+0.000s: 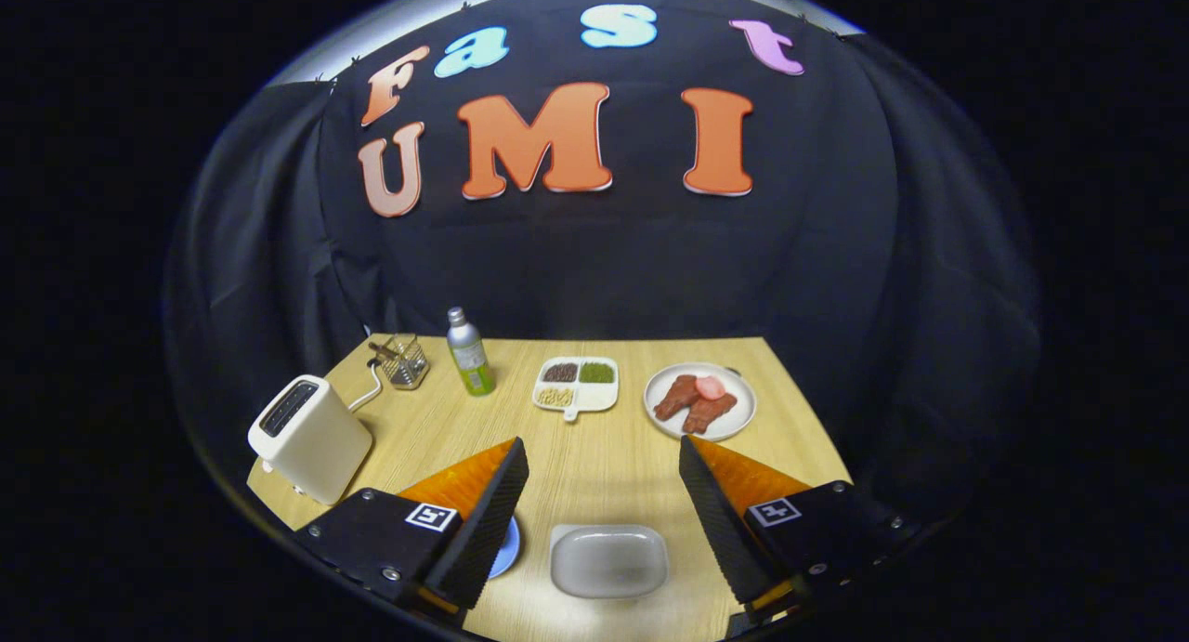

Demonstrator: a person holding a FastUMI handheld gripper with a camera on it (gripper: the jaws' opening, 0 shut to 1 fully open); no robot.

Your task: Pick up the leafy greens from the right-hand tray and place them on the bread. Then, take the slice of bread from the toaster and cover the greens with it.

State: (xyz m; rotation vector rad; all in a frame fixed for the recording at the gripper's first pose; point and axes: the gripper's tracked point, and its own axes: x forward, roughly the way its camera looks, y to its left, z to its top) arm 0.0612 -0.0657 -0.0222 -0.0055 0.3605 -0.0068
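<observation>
Gaping tool (604, 493), glossy rounded tray (608, 560), boxy toaster (309, 438)

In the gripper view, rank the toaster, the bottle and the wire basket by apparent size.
1. toaster, though it sits nearest the open tongs
2. bottle
3. wire basket

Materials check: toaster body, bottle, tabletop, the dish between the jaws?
Toaster: cream, smooth matte shell, probably plastic or painted metal.
Bottle: silvery cap and shoulder, looks metal, with a green wrap.
Table: pale wood-grain lines, likely laminate.
Dish: pale, soft sheen, ceramic or melamine.
Gripper: jaws wide apart, holding nothing.
</observation>
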